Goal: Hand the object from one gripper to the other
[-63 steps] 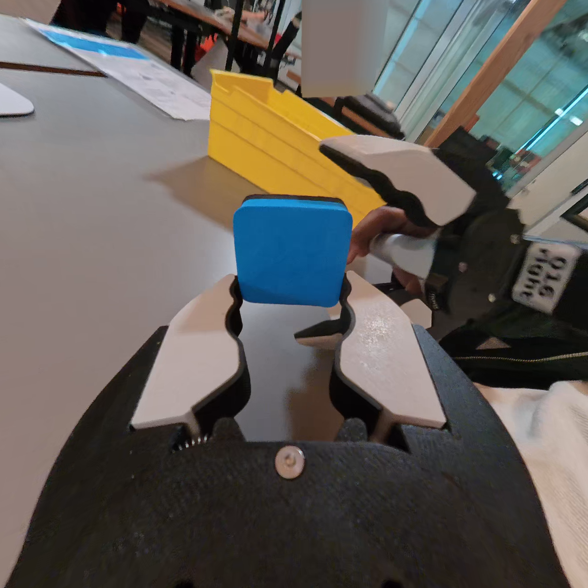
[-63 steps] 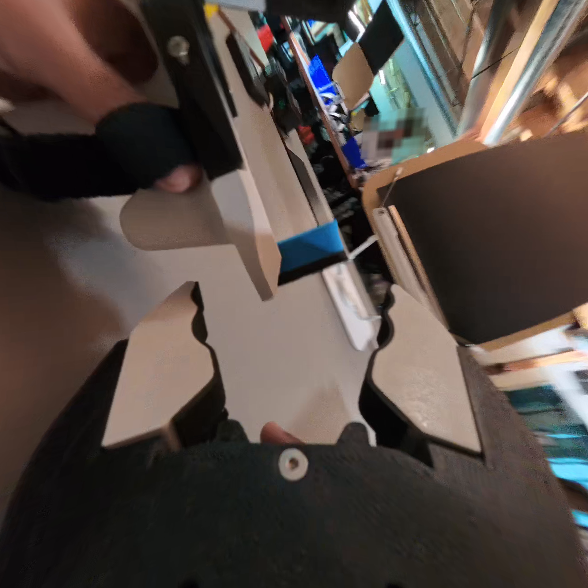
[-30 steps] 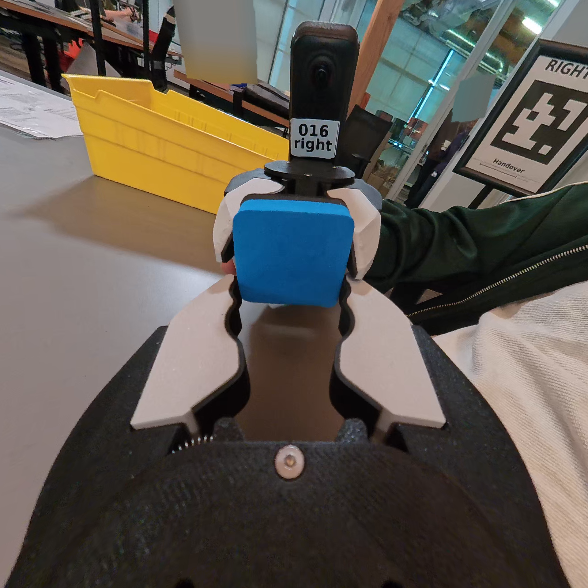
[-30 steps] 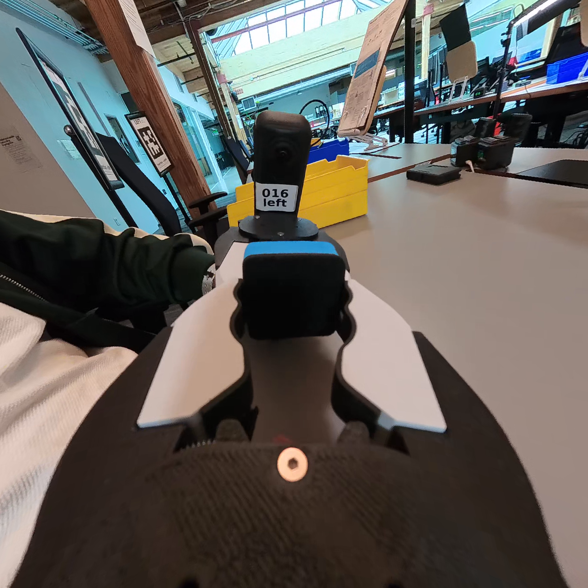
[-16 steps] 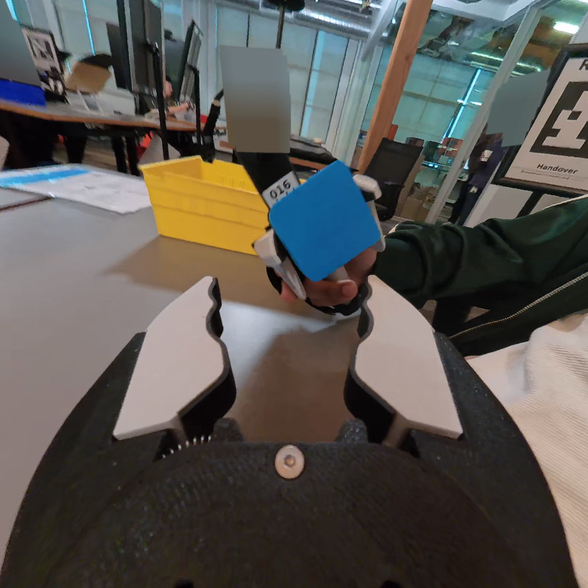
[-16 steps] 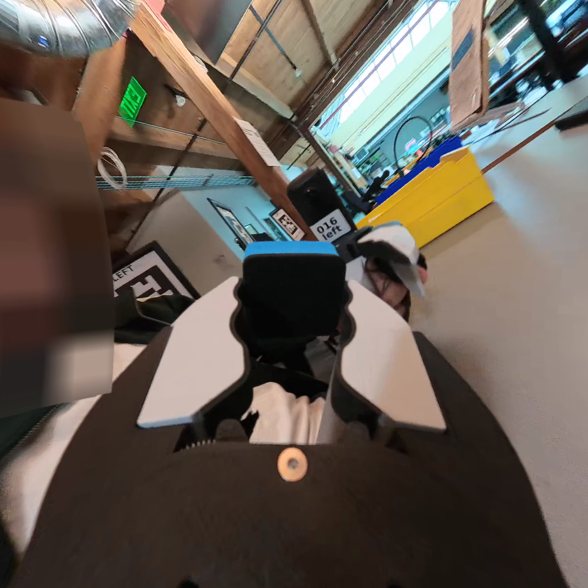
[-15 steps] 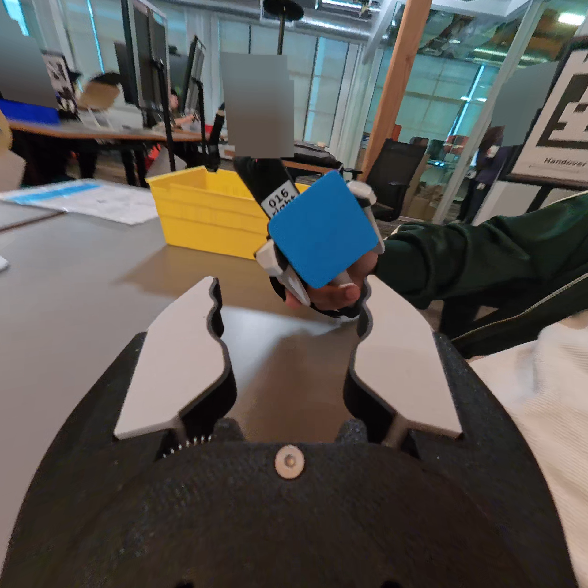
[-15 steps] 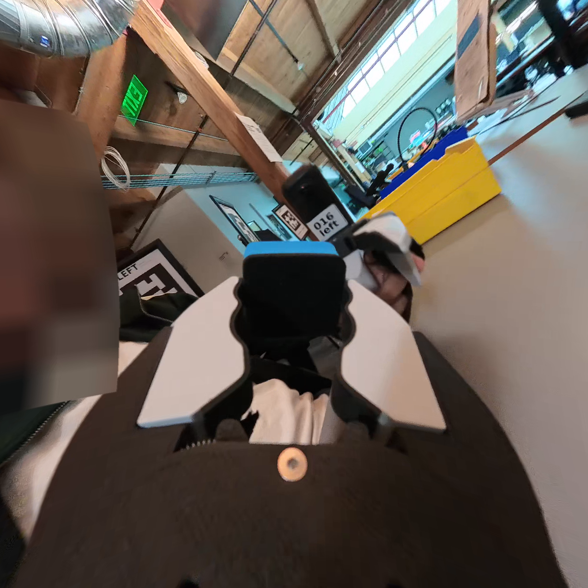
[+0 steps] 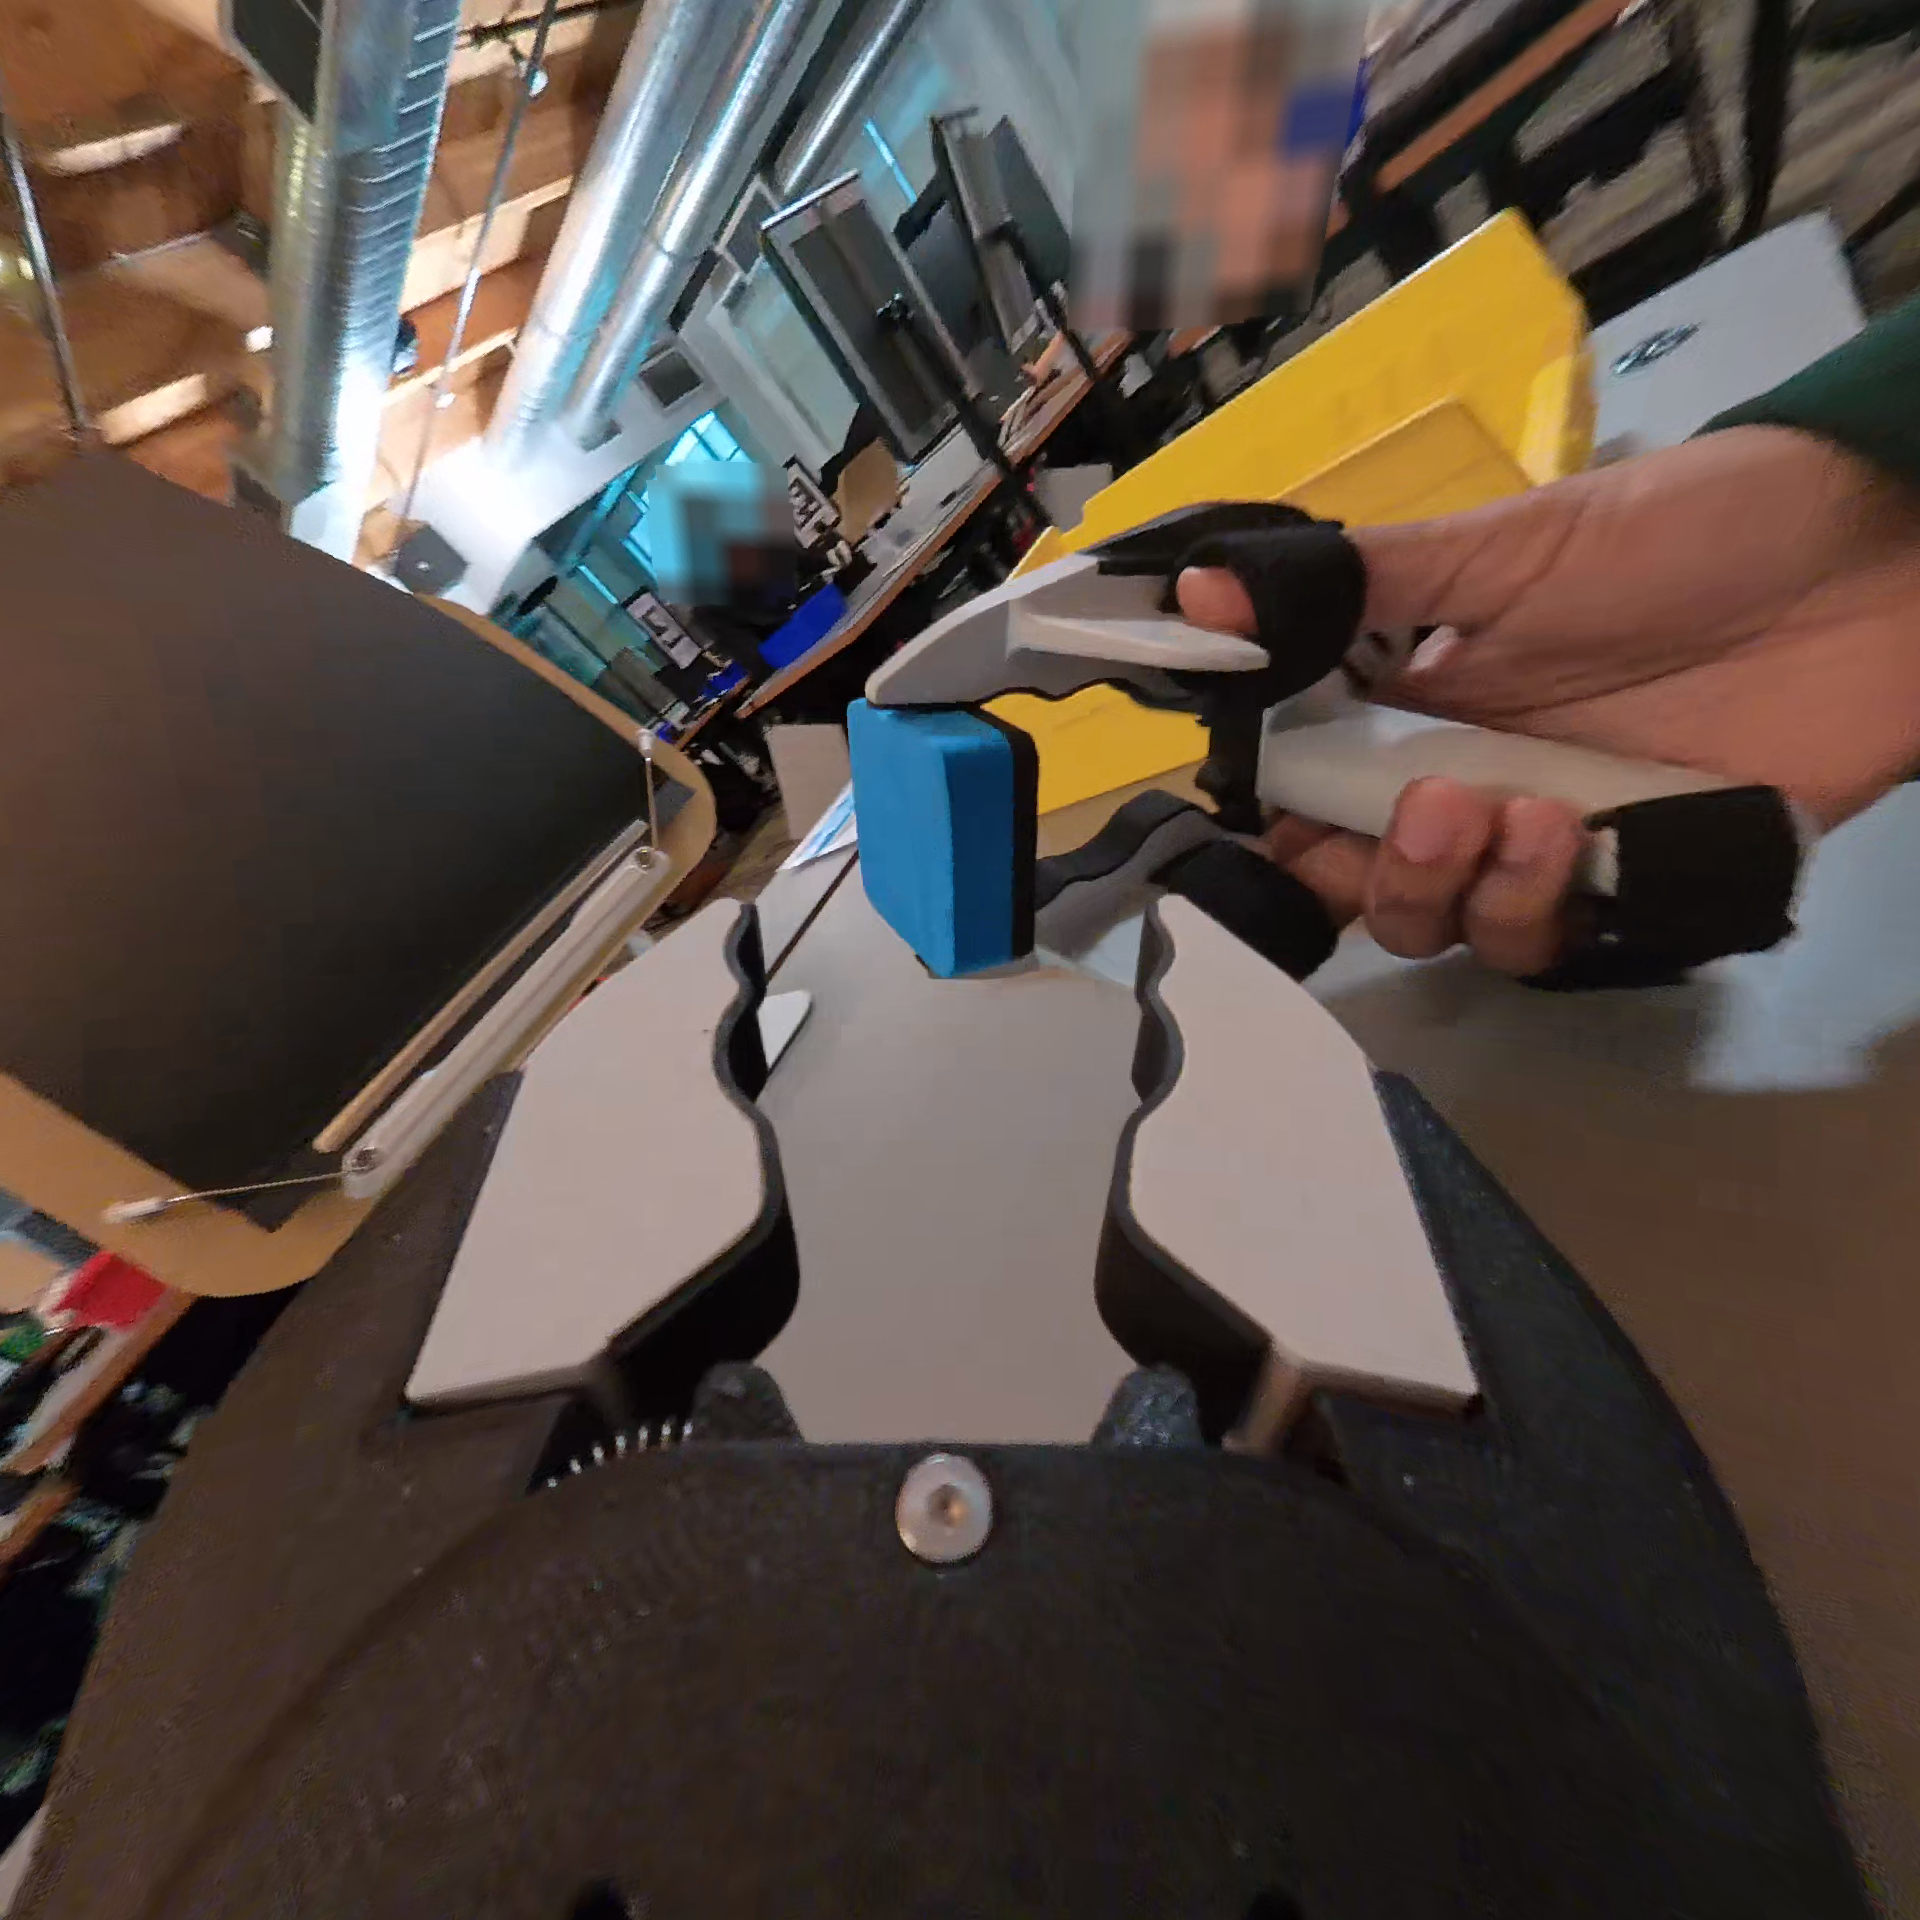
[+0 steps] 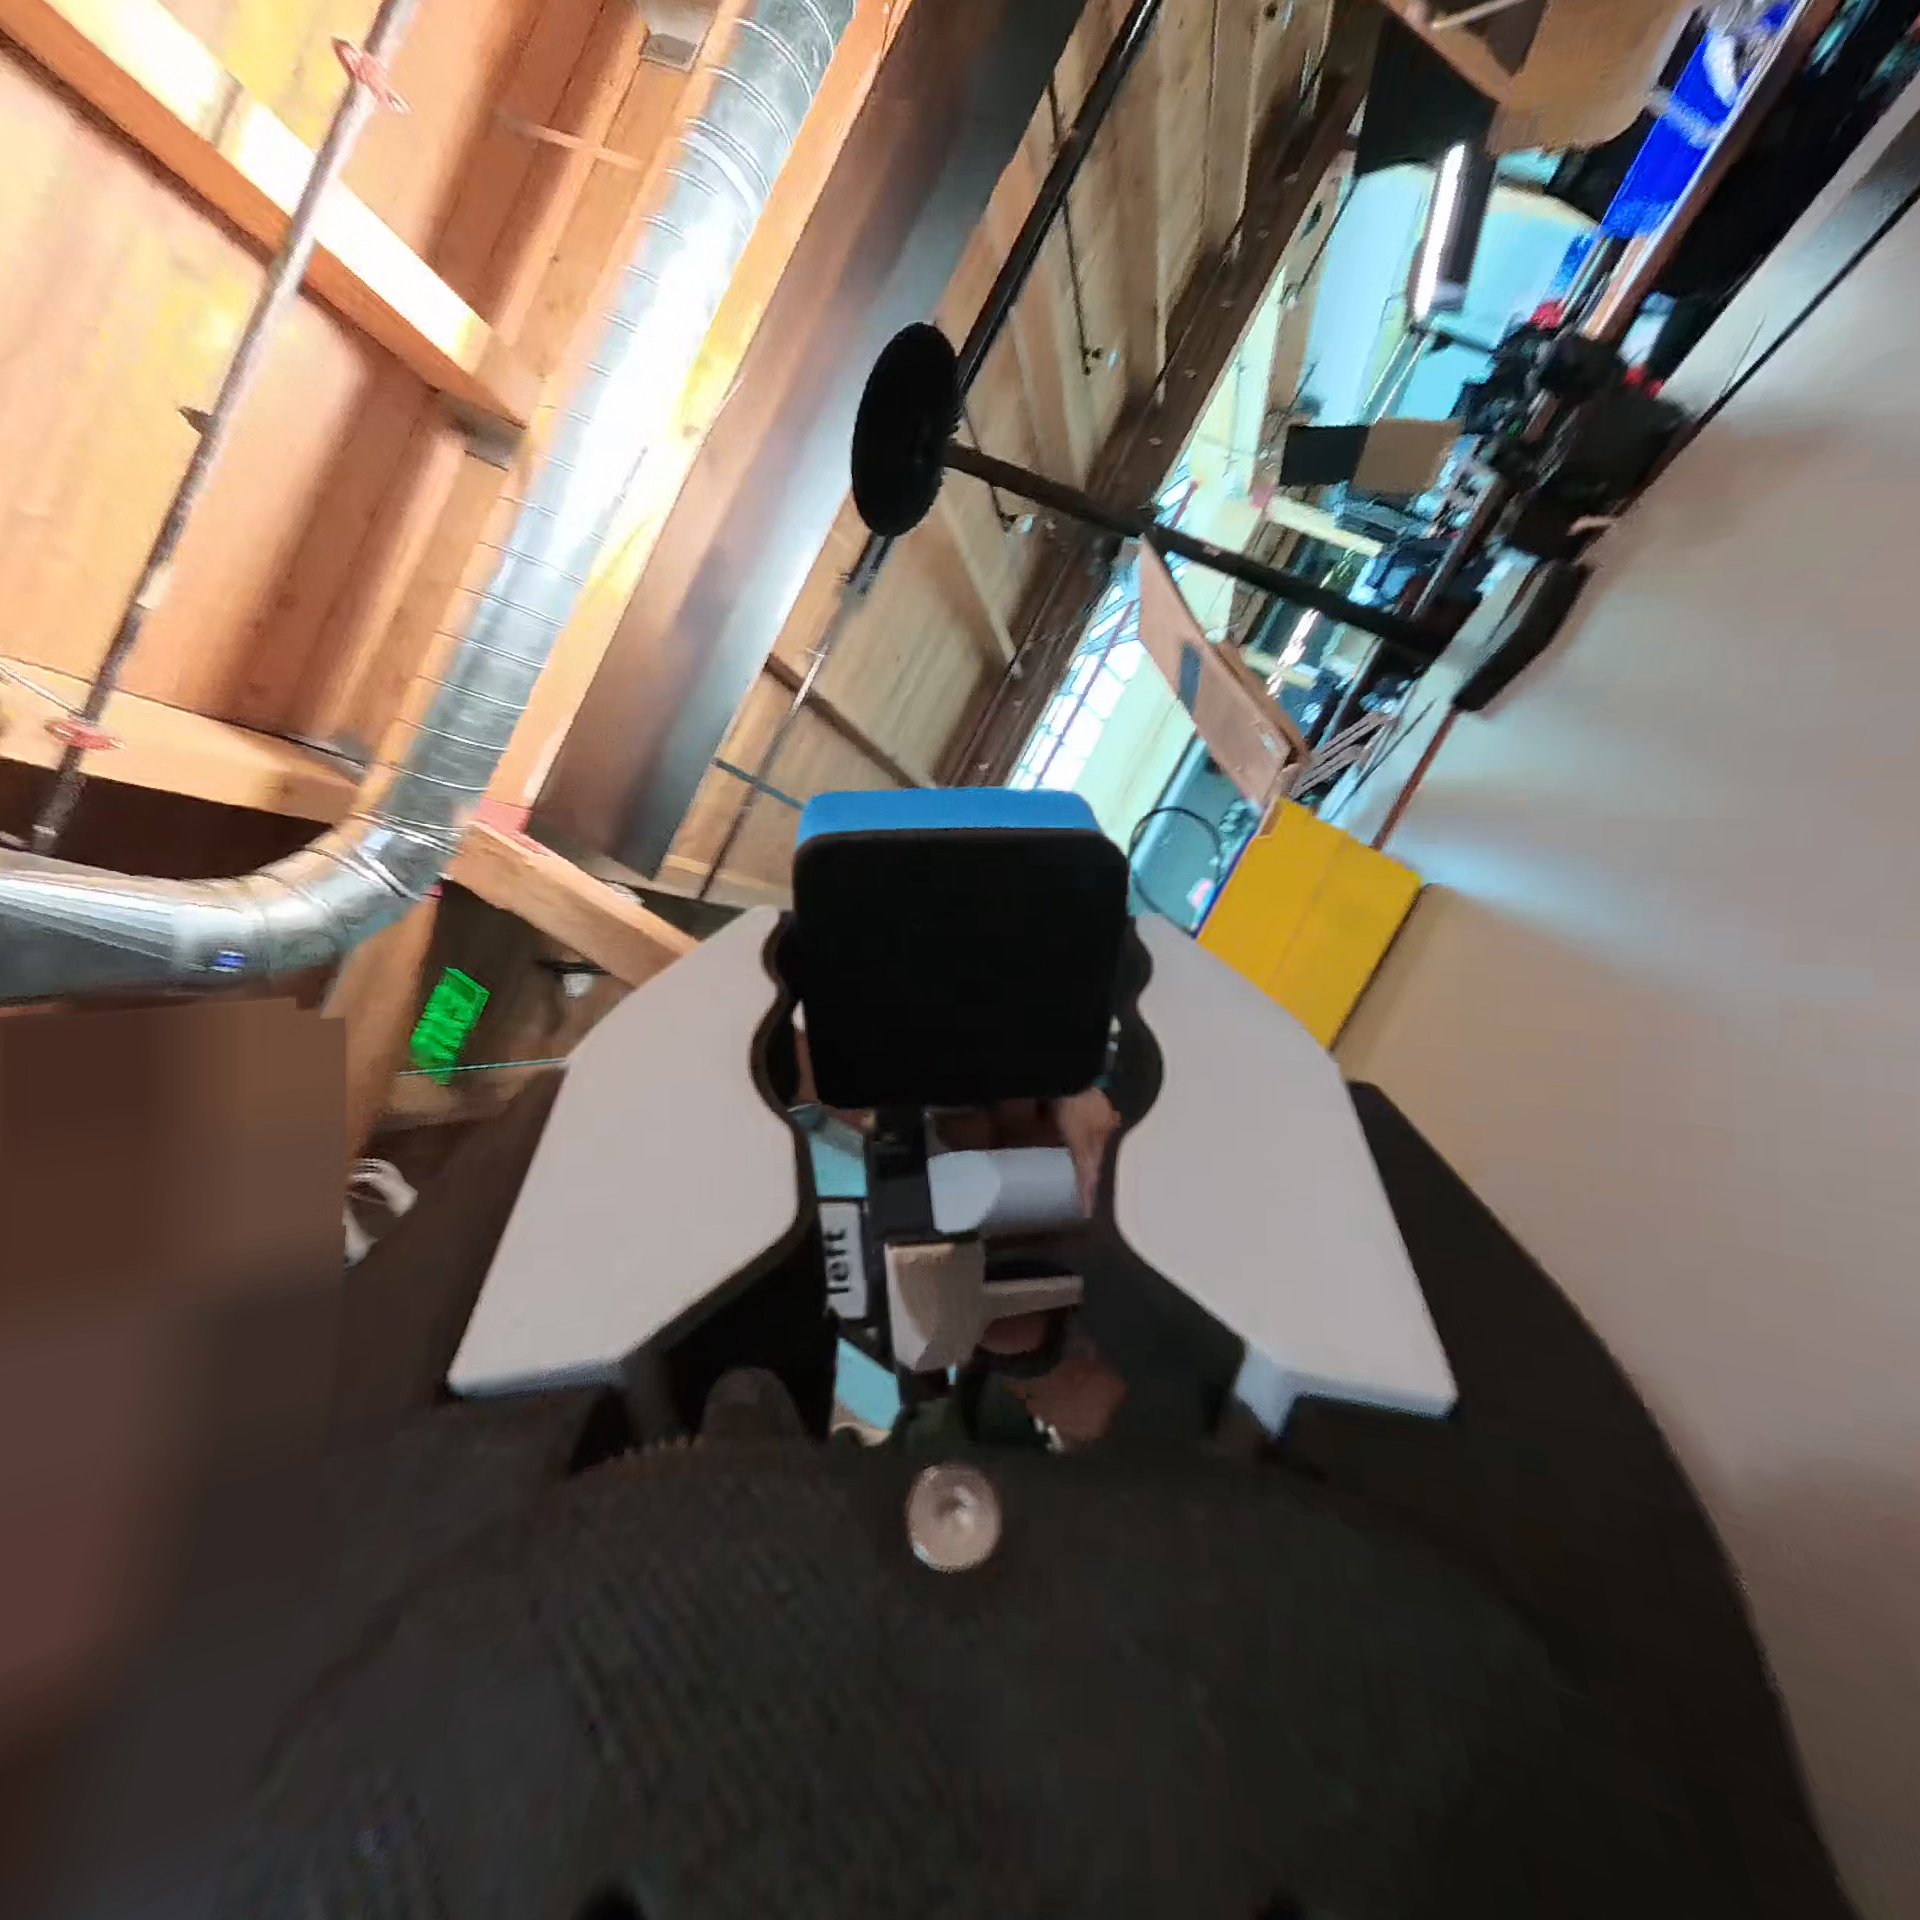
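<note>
The blue foam block with a black backing (image 9: pixel 940 836) sits clamped between the fingertips of the right gripper (image 9: pixel 961 821), held in the air above the desk (image 9: pixel 1621 1195). In the right wrist view the same block (image 10: pixel 956 951) shows its black face, pinched at the finger ends. The left gripper (image 9: pixel 945 961) is released, its jaws apart and empty, with the block just ahead of its tips and slightly above them. So the handover looks done: the block rests with the right gripper alone. What is left, if anything, is probably only drawing the two apart, though motion blur makes the gap hard to judge. A yellow bin (image 9: pixel 1351 457) stands behind.
</note>
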Available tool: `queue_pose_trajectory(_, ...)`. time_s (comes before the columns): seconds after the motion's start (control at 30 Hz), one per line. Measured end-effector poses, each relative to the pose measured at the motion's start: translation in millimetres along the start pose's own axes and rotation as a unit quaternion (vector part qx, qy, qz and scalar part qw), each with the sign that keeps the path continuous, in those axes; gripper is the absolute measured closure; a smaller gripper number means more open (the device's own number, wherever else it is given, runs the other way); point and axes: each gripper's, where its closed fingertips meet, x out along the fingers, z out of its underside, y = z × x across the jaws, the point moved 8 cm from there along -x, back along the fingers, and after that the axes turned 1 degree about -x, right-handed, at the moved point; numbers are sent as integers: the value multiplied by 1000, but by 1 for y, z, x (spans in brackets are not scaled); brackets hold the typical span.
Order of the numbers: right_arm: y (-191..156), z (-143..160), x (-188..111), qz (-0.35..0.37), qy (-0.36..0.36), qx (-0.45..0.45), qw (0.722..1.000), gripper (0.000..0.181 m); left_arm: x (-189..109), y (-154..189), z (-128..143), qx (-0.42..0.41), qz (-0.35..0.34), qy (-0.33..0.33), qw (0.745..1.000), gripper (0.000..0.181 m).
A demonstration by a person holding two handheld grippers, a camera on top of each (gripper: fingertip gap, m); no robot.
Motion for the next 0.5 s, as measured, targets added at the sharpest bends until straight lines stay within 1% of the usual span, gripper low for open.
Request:
queue_pose_trajectory(0.03, -4, 5, 3, 4, 7, -15, 1000, 122, 0, 1, -1, 9, -5, -2, 1000, 114)
queue_pose_trajectory(0.13, -10, 24, 9, 9, 21, -31, 999, 122, -1, 2, -4, 17, -7, -3, 1000, 124)
queue_pose_trajectory(0.2, -9, 34, 10, 14, 23, -29, 999, 122, -3, 1, -6, 15, -10, 2, 1000, 132)
queue_pose_trajectory(0.27, -10, 40, 11, 4, 26, -12, 1000, 122, -5, -1, -7, 10, -8, 6, 1000, 140)
queue_pose_trajectory(0.3, -10, 41, 12, -3, 21, -5, 1000, 122, -6, -1, -7, 5, -8, 8, 1000, 152)
queue_pose_trajectory(0.33, -10, 41, 12, -8, 16, -5, 1000, 122, -8, -3, -8, 0, -12, 11, 1000, 160)
queue_pose_trajectory(0.5, -9, 37, 12, -19, -5, -10, 1000, 123, -9, -8, -7, -34, 1, 17, 999, 160)
